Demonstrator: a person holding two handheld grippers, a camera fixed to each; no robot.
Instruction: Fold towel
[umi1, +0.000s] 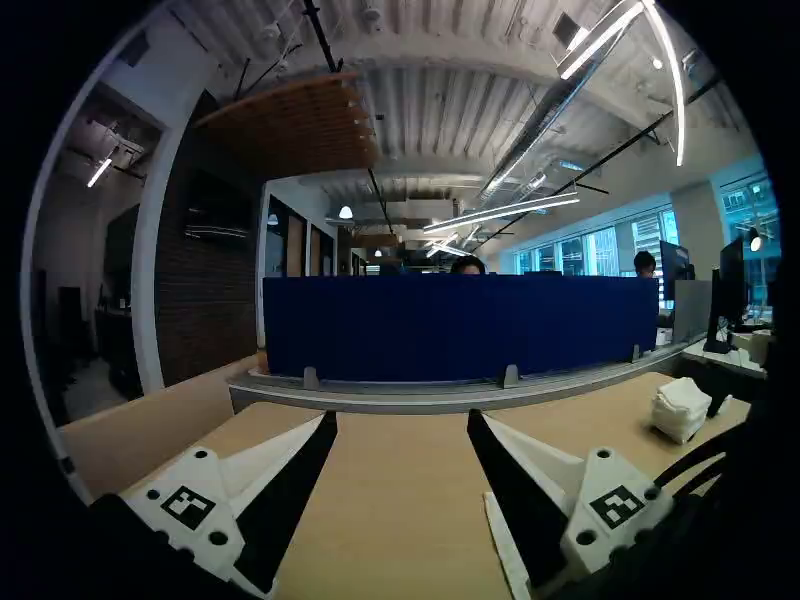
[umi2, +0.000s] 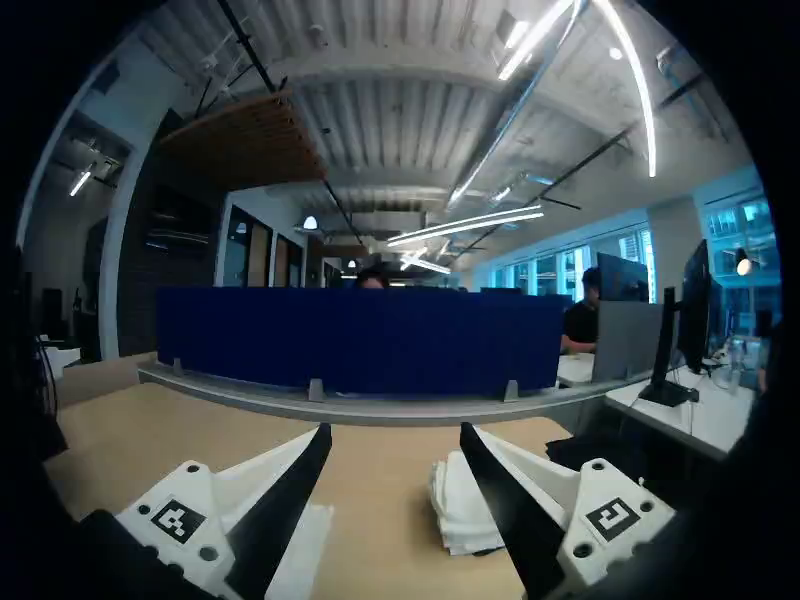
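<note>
An open office: a light wooden table (umi1: 400, 500) runs to one blue partition (umi1: 450, 325) with two people (umi1: 467, 265) behind it. In the left gripper view, the left gripper (umi1: 400, 414) hovers spread and empty. One flat towel (umi1: 497, 540) edges its right finger, and one folded stack (umi1: 680, 408) sits far right. In the right gripper view, the right gripper (umi2: 395, 428) is also spread and empty, with the flat towel beneath its left finger and the folded stack beside its right.

In the left gripper view I see a tan table (umi1: 400, 480) low at 6 o'clock, a blue partition (umi1: 450, 325) across its far edge, a monitor (umi1: 730, 290) at 3 o'clock, a wooden ceiling panel (umi1: 295, 125) at 11 and light strips (umi1: 610, 35) at 1.
</note>
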